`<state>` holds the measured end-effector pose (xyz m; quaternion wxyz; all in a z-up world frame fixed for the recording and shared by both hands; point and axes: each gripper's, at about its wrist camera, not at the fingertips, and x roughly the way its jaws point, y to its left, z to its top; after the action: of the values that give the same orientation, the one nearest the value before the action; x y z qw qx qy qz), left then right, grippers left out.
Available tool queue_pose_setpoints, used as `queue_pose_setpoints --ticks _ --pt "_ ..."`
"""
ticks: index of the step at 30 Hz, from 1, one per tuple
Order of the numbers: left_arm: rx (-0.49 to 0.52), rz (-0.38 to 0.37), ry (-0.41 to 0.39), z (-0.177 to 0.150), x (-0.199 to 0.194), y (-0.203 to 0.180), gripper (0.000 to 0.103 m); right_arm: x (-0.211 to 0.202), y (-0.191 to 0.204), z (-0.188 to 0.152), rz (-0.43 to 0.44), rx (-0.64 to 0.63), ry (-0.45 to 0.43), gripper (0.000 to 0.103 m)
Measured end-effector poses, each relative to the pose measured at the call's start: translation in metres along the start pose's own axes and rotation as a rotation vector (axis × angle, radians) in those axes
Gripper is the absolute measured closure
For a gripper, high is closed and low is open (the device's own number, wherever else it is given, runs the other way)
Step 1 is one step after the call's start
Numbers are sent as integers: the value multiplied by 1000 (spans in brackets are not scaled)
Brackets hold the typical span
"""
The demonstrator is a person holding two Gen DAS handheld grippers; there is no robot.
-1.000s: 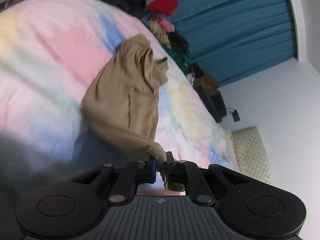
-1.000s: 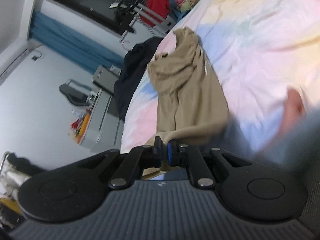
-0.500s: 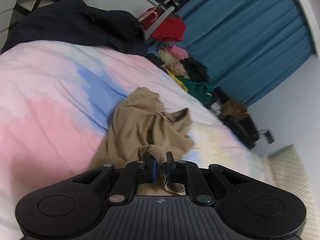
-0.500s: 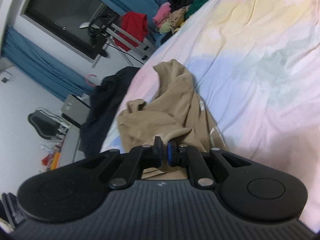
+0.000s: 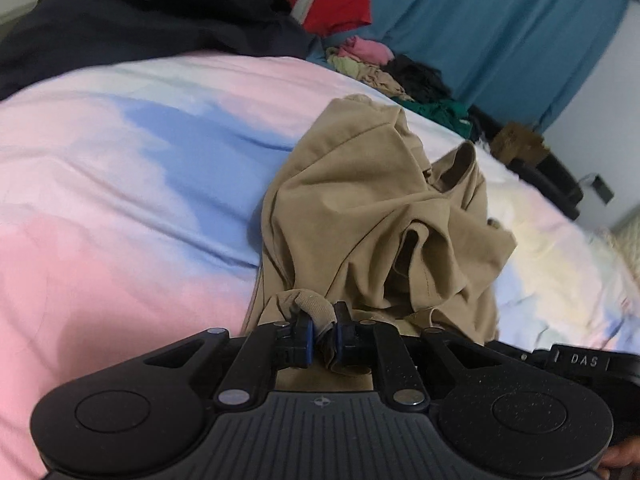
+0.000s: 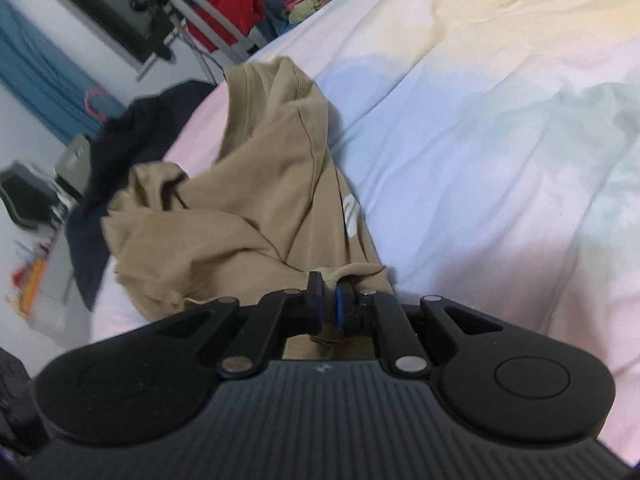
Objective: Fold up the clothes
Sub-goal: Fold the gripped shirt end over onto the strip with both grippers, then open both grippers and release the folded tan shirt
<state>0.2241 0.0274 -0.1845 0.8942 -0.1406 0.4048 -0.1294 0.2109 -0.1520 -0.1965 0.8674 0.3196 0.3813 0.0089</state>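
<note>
Both jaws clamp the shirt (image 5: 372, 216): left gripper (image 5: 323, 336), right gripper (image 6: 329, 307); bunched on the bed (image 5: 120, 184), it could crease if laid down unspread

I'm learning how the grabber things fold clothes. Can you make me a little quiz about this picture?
1. True or false: the left gripper is open and holds nothing.
2. What colour is the shirt that both grippers pinch? A) tan B) red C) green
3. Fill in: the shirt lies bunched up on the pastel ____.

Key:
1. False. It is shut on an edge of the shirt, and so is the right gripper.
2. A. The red cloth hangs on a rack beyond the bed.
3. Bedsheet.
</note>
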Motion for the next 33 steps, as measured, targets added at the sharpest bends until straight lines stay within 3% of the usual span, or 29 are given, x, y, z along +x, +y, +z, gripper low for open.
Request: queue_pose_setpoints --ticks 4,7,10,11,12,13,14,15,18,23,26,29,33 --pt "35 12 -8 -2 -7 -6 90 -1 9 -5 -27 -75 -18 93" --pt "48 18 -11 -4 -17 -11 82 -12 13 -5 -22 -95 -37 92" --pt "97 43 -30 -5 -38 -25 50 -35 20 -5 -8 -119 -78 85" --pt "120 49 -53 -7 -49 -30 34 -44 22 -5 -6 -131 -95 80" --pt "137 54 -76 -9 -59 -35 20 -52 25 -6 -3 -143 -113 56" --pt "155 59 -99 -12 -69 -40 17 -61 28 -6 0 -155 -130 26" --pt "173 64 -122 -14 -79 -44 14 -72 31 -8 0 -174 -155 12" --pt "186 64 -138 -17 -88 -49 11 -83 35 -11 -1 -199 -186 9" --pt "215 48 -179 -31 -119 -60 1 -117 46 -23 -7 -270 -276 9" --pt "270 45 -233 -61 -166 -74 1 -160 56 -47 -14 -337 -381 9" --pt "260 14 -235 -78 -184 -73 1 -168 57 -54 -27 -349 -397 9" --pt "227 -12 -204 -94 -192 -70 1 -173 57 -60 -39 -357 -408 9" --pt "119 -64 -82 -108 -182 -62 1 -177 58 -68 -55 -369 -420 9"
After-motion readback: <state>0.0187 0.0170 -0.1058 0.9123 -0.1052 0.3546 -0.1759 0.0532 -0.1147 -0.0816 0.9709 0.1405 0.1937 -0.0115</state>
